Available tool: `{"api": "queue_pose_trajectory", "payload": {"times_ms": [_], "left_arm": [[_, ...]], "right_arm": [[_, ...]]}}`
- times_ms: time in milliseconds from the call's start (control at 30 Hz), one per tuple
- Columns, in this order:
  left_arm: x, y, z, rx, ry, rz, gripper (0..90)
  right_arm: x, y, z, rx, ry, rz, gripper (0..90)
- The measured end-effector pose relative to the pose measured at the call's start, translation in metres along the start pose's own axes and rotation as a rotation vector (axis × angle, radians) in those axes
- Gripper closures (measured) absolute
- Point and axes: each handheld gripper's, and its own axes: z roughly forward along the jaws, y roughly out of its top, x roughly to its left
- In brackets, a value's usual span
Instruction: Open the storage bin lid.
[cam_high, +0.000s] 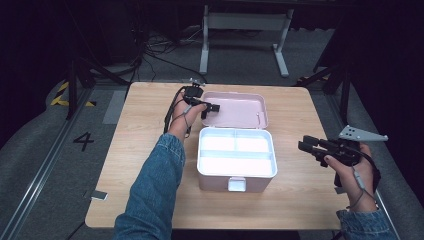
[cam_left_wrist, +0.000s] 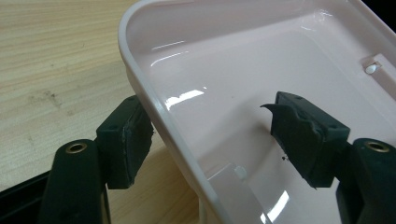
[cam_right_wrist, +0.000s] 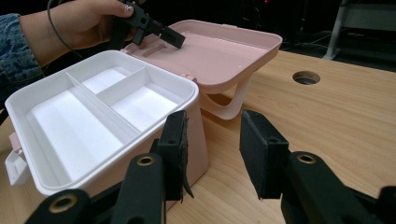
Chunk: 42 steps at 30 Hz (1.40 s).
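Glossy pink lid (cam_left_wrist: 261, 88), rounded rim between spread left gripper (cam_left_wrist: 212, 135) jaws; right gripper (cam_right_wrist: 212, 149) spread over wood-grain table (cam_right_wrist: 336, 112).

Pale pink on the storage box (cam_high: 235, 182) and its flipped-open lid (cam_high: 240, 107), glossy enough to throw white glare, with a bright white divided tray (cam_high: 236, 152) inside. Light wood grain across the worktop (cam_high: 145, 200), matte black on both grippers' fingers (cam_right_wrist: 264, 154). Faded blue denim on the sleeve (cam_high: 150, 195), dark grey floor (cam_high: 45, 150) with a painted black 4.
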Motion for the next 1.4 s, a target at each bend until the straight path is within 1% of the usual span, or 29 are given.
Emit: {"api": "queue_pose_trajectory", "payload": {"times_ms": [67,100,133,167,200,267,333,367,467,500,533,567,633,667,800,867,900,933,967,1033,1067,1100,1167,1233,1267,1333,1400], "left_arm": [[0.000,0.000,0.000,0.005,0.004,-0.004,29.9],[-0.001,-0.001,0.001,0.000,0.021,-0.014,29.9],[-0.001,-0.001,0.001,0.000,0.021,-0.014,30.1],[-0.001,-0.001,0.001,-0.014,0.036,-0.032,30.1],[-0.001,-0.001,0.001,-0.018,0.037,-0.040,30.1],[-0.001,-0.001,-0.001,-0.019,0.047,-0.027,29.4],[-0.001,-0.002,-0.004,-0.036,0.053,-0.017,28.7],[-0.002,-0.002,-0.006,-0.052,0.055,-0.021,28.3],[-0.006,-0.001,-0.016,-0.082,0.075,-0.006,25.7],[-0.008,-0.001,-0.021,-0.093,0.080,0.008,25.5],[-0.012,0.000,-0.028,-0.116,0.079,0.022,25.3],[-0.015,0.000,-0.033,-0.126,0.077,0.028,25.2],[-0.022,0.000,-0.044,-0.149,0.066,0.053,25.1],[-0.027,0.000,-0.051,-0.160,0.065,0.075,25.1],[-0.041,-0.004,-0.075,-0.185,0.059,0.137,25.1],[-0.046,-0.007,-0.086,-0.199,0.053,0.143,25.0],[-0.048,-0.009,-0.094,-0.210,0.052,0.157,25.0],[-0.048,-0.009,-0.094,-0.210,0.052,0.157,25.0],[-0.050,-0.011,-0.102,-0.214,0.049,0.171,25.0],[-0.053,-0.016,-0.112,-0.219,0.048,0.177,25.0],[-0.055,-0.021,-0.123,-0.220,0.060,0.198,25.0],[-0.055,-0.021,-0.123,-0.220,0.060,0.198,24.9],[-0.058,-0.031,-0.138,-0.209,0.066,0.216,24.9],[-0.056,-0.038,-0.146,-0.205,0.053,0.213,24.9],[-0.056,-0.041,-0.149,-0.213,0.047,0.204,24.9],[-0.054,-0.048,-0.157,-0.225,0.047,0.205,24.9],[-0.053,-0.054,-0.164,-0.240,0.051,0.197,24.9]], "right_arm": [[0.000,0.000,0.000,0.000,0.000,-0.001,62.6],[0.000,0.000,0.001,-0.001,0.003,0.001,62.4],[0.000,0.000,0.001,-0.001,0.003,0.001,62.4],[0.000,0.001,0.001,-0.001,0.003,0.000,62.3],[0.000,0.001,0.002,-0.001,0.002,0.001,62.1],[0.000,0.001,0.003,-0.001,0.006,0.003,61.8],[0.000,0.002,0.004,-0.001,0.004,0.002,61.5],[0.000,0.002,0.005,-0.004,0.007,0.001,61.3],[-0.001,0.004,0.008,-0.005,0.010,0.002,60.0],[-0.001,0.005,0.010,-0.003,0.014,0.006,59.6],[-0.001,0.005,0.012,-0.002,0.015,0.003,59.2],[-0.001,0.006,0.014,0.001,0.020,0.001,59.0],[-0.001,0.007,0.017,0.006,0.025,0.001,58.8],[-0.001,0.008,0.019,0.006,0.030,0.001,58.6],[-0.002,0.012,0.025,0.006,0.040,-0.003,58.1],[-0.003,0.014,0.028,0.009,0.043,-0.002,57.8],[-0.003,0.015,0.028,0.011,0.043,0.001,57.7],[-0.003,0.015,0.028,0.011,0.043,0.001,57.7],[-0.006,0.015,0.031,0.019,0.043,0.002,57.4],[-0.008,0.016,0.032,0.022,0.040,0.005,56.9],[-0.009,0.016,0.032,0.021,0.035,0.004,56.7],[-0.009,0.016,0.032,0.021,0.035,0.004,56.7],[-0.014,0.016,0.030,0.020,0.024,0.004,55.4],[-0.016,0.016,0.028,0.025,0.017,0.014,54.7],[-0.018,0.015,0.027,0.026,0.011,0.013,54.4],[-0.020,0.014,0.025,0.032,0.000,0.021,53.6],[-0.023,0.012,0.022,0.035,-0.006,0.025,53.0]]}}
